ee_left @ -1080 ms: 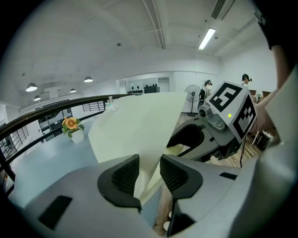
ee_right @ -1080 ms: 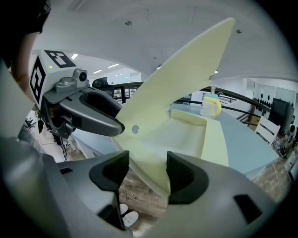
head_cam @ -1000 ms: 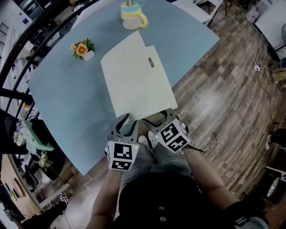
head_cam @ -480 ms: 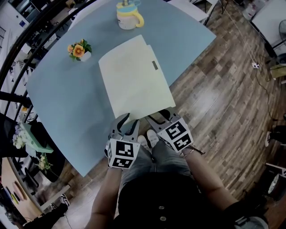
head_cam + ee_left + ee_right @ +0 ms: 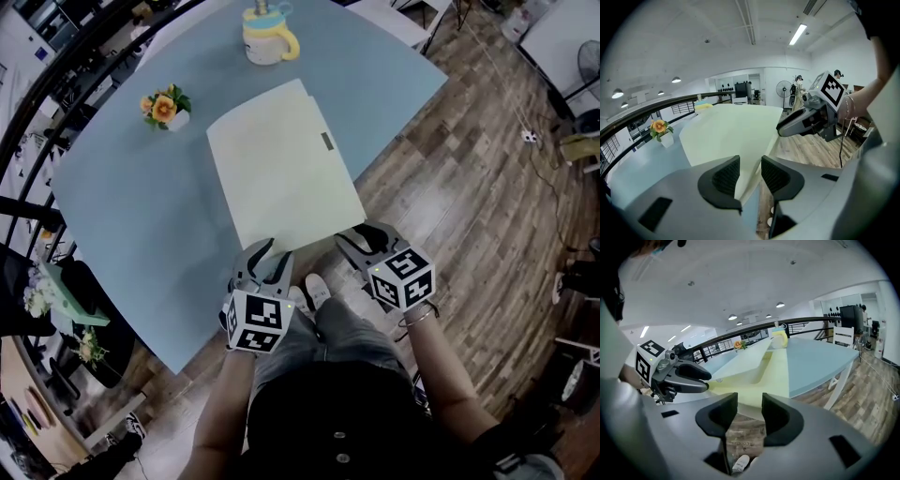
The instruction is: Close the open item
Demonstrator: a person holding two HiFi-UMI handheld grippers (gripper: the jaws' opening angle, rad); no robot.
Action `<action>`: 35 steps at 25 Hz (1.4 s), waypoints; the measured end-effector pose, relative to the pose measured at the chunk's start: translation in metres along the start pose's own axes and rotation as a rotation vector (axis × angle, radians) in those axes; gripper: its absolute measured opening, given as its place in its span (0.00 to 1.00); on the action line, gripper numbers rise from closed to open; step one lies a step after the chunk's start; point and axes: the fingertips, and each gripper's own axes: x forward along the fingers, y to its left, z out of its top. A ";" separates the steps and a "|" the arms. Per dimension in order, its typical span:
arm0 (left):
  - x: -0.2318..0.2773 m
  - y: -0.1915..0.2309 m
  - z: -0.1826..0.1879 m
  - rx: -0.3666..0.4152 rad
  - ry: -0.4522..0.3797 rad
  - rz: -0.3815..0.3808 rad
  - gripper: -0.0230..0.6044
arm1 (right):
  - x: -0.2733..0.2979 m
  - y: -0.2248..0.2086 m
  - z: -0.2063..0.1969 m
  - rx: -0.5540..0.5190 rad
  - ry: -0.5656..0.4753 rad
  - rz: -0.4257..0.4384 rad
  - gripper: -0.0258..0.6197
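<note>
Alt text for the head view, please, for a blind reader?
From above: a cream folder lies on a pale blue table, overhanging toward the person. The left gripper sits at its near edge; the right gripper is beside its corner, empty jaws just closed partway. Flowers and a mug stand beyond.

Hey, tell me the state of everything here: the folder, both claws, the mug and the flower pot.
folder: lying on the table, cover leaf slightly raised, not shut
left claw: open, at the folder's near edge
right claw: open, jaws have just been closing, nothing between them
mug: upright
flower pot: upright
</note>
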 end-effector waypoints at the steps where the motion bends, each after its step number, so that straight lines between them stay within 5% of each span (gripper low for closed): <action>1: 0.000 0.000 0.000 0.002 -0.001 -0.006 0.28 | -0.003 -0.006 0.000 0.011 0.001 -0.014 0.28; 8: -0.003 0.000 -0.002 0.014 -0.012 -0.031 0.28 | -0.016 -0.047 0.011 0.016 0.009 -0.119 0.27; 15: -0.007 0.000 -0.004 0.008 -0.020 -0.036 0.28 | -0.014 -0.079 0.064 0.020 -0.057 -0.163 0.20; 27: -0.003 -0.002 -0.004 0.015 0.007 -0.031 0.28 | 0.026 -0.076 0.140 0.208 -0.172 0.035 0.19; 35: 0.000 -0.002 -0.006 0.020 0.016 -0.024 0.28 | 0.054 -0.075 0.142 0.312 -0.136 0.153 0.23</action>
